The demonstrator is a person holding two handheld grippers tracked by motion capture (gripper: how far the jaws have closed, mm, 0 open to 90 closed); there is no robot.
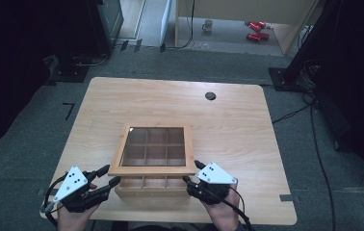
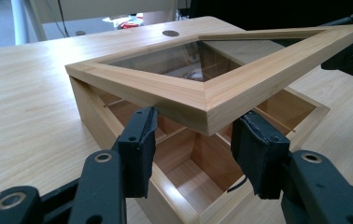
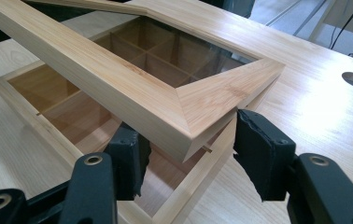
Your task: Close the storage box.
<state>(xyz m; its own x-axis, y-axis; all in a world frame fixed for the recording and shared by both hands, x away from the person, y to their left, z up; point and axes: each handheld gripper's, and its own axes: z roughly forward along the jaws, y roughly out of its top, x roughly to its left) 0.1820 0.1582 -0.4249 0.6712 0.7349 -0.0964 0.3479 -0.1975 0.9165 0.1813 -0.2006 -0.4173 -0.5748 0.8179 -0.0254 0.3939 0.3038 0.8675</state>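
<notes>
A shallow wooden box (image 1: 146, 191) with inner dividers stands at the table's near edge. Its glass-paned lid (image 1: 152, 170) is raised at the front and tilted, so the front row of compartments shows beneath it. My left gripper (image 1: 110, 174) clasps the lid's near left corner; in the left gripper view the lid (image 2: 179, 93) has that corner between the jaws of the gripper (image 2: 195, 121), over the open box (image 2: 202, 168). My right gripper (image 1: 191, 172) clasps the near right corner; the lid (image 3: 132, 88) sits wedged in that gripper (image 3: 186, 128).
The light wooden table (image 1: 238, 125) has a round cable hole (image 1: 210, 96) at the back right. On the floor beyond it stand a mug (image 1: 207, 25) and red objects (image 1: 256, 29). Dark stands and cables flank the table on both sides.
</notes>
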